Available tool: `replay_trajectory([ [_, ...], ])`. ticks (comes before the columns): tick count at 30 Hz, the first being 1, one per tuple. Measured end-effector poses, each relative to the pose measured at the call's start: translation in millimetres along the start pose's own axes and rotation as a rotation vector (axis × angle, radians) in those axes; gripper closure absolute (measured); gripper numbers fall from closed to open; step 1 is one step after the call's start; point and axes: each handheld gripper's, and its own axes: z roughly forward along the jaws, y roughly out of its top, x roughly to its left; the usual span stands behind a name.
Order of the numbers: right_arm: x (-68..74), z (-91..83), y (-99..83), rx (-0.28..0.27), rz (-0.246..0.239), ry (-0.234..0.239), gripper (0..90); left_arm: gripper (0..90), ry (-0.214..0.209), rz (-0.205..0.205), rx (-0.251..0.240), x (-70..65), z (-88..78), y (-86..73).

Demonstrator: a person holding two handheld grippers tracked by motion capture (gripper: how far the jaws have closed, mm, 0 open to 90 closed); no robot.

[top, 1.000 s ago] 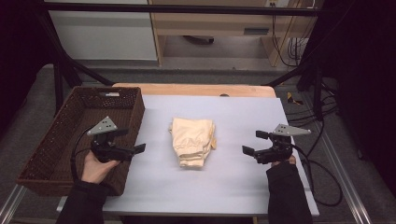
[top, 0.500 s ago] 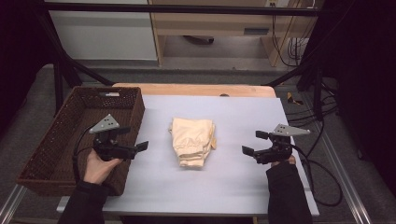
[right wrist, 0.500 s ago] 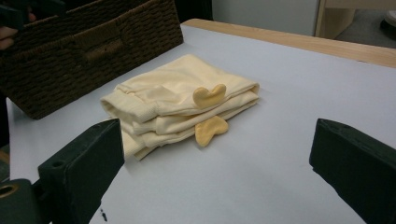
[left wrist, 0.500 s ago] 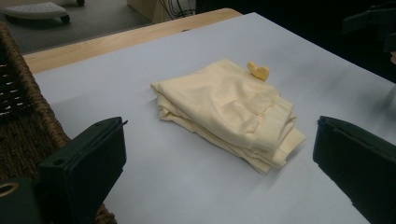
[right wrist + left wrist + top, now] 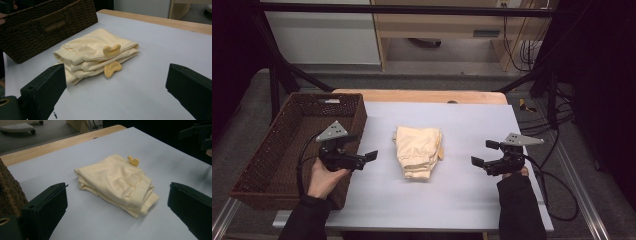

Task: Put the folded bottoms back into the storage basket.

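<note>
One folded cream garment [image 5: 419, 151] lies in the middle of the pale table [image 5: 462, 210], with two small yellow heart-shaped tabs [image 5: 112, 50] poking out of its right-hand edge. One brown wicker basket [image 5: 262, 165] sits at the table's left edge, its near wall just beside the left gripper [image 5: 368, 156]. Two grippers flank the garment, one on each side, both pointing inward at it. Bare tabletop runs all round the cloth: a clear strip between it and each gripper, and more open surface toward the near edge. The left gripper has its jaws spread wide, holding nothing and touching nothing. The right gripper [image 5: 480, 157] likewise stands wide apart and empty, well off the cloth
</note>
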Motion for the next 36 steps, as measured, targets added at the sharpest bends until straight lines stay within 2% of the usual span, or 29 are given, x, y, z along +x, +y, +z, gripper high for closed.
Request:
replay_trajectory([
  [12,-0.5,-0.3,-0.4,0.0,0.006,0.002,3.3,2.6,-0.02,0.02,0.031,-13.6,16.5,1.7],
  [26,-1.4,-0.9,-0.8,-0.002,0.006,-0.001,3.3,2.5,-0.029,0.005,0.025,-22.1,27.5,0.7],
  [36,-1.4,-0.9,-0.8,0.001,0.006,-0.002,3.3,2.5,-0.03,0.01,0.034,-28.1,35.4,-1.4],
])
